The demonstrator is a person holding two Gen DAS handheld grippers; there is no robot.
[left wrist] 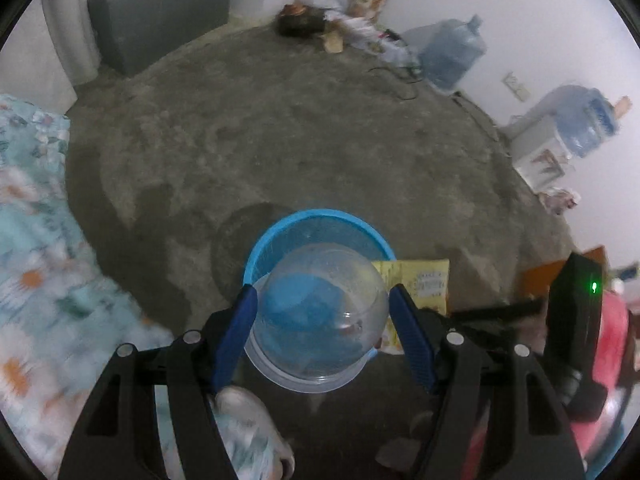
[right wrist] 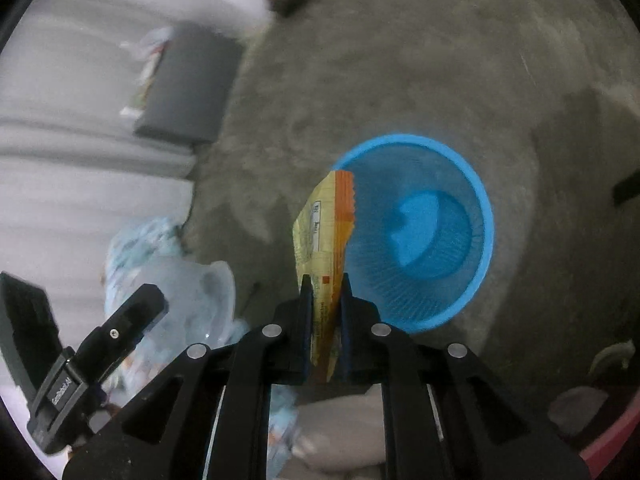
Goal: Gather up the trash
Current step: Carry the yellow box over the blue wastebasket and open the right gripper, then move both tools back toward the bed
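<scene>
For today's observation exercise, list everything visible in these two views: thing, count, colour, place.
basket: one, blue, on the floor, empty
plastic cup: one, clear, between the left gripper's fingers, over the basket
snack packet: one, yellow and orange, between the right gripper's fingers, beside the basket rim
water jugs: two, pale blue, along the wall
dark block: one, grey, against the far wall
floral cloth: one, light blue, floor's left edge
left gripper: one, black with blue fingers
right gripper: one, black

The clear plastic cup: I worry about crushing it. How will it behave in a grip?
The clear plastic cup looks thin-walled between the left gripper pads, so probably light and squashable. Its smooth, round wall may slip or roll.
</scene>
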